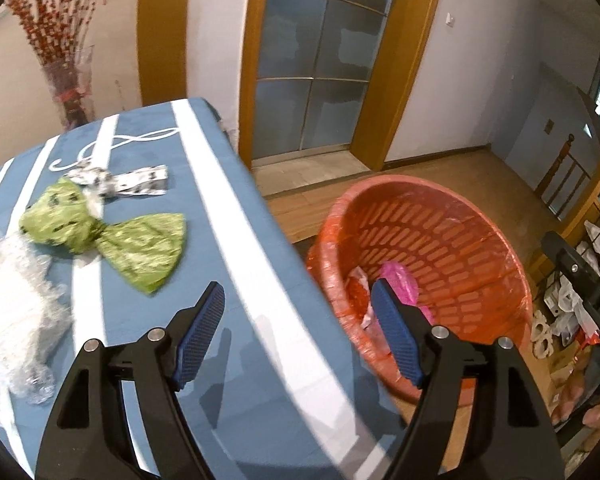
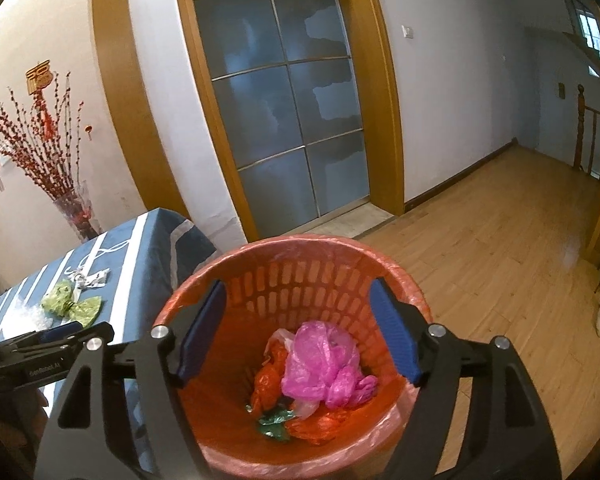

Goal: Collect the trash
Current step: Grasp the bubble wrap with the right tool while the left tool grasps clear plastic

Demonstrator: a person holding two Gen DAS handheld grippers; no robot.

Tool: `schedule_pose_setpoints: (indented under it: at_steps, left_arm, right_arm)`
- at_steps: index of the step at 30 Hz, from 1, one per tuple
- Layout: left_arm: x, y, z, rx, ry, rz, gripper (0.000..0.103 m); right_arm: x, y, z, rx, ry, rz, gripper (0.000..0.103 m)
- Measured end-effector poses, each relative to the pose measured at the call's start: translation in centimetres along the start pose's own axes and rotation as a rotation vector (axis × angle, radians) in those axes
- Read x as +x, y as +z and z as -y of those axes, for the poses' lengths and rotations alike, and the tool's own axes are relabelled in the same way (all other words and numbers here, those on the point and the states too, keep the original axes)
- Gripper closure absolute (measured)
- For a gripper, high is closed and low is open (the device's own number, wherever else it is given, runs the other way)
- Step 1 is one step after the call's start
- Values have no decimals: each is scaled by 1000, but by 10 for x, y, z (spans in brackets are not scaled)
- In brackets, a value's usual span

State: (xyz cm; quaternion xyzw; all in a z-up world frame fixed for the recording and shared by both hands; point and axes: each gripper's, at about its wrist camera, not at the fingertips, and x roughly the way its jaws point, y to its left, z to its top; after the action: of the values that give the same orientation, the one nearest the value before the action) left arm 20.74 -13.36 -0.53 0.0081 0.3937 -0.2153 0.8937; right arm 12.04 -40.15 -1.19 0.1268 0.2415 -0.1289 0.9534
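Striped blue cloth covers the bench, where three scraps wait: one green wrapper, one printed wrapper, one clear plastic wad, possibly more out of view. Both the left tool and right tool gape empty, the right above the orange bin holding a pink bag. Thin film could slip from the pads and land on the floor beside the bin.

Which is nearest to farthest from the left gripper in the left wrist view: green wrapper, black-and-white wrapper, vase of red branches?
From the left gripper:
1. Green wrapper, on the blue striped cloth, up and left of the gripper.
2. Black-and-white wrapper, just beyond the green one on the cloth.
3. Vase of red branches, past the table's far edge, by the wall.
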Motion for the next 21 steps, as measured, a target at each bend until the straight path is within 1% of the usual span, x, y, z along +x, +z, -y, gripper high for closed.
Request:
schedule_pose_setpoints:
  at_steps: [6,13,16,21]
  left_arm:
    - [-24,-8,-27,-36,41,35,28]
    - [-66,-19,-75,-107,125,92,28]
    - [-82,-27,-101,-140,170,110,28]
    - [-104,-38,-150,-204,249,130,28]
  right_arm:
    - [-11,-5,-24,-29,39,-8,27]
    - [-25,-10,-62,-64,113,-16,25]
    - [-28,-14,-87,-103,159,-30,25]
    - [-34,-28,-140,-177,251,-59,25]
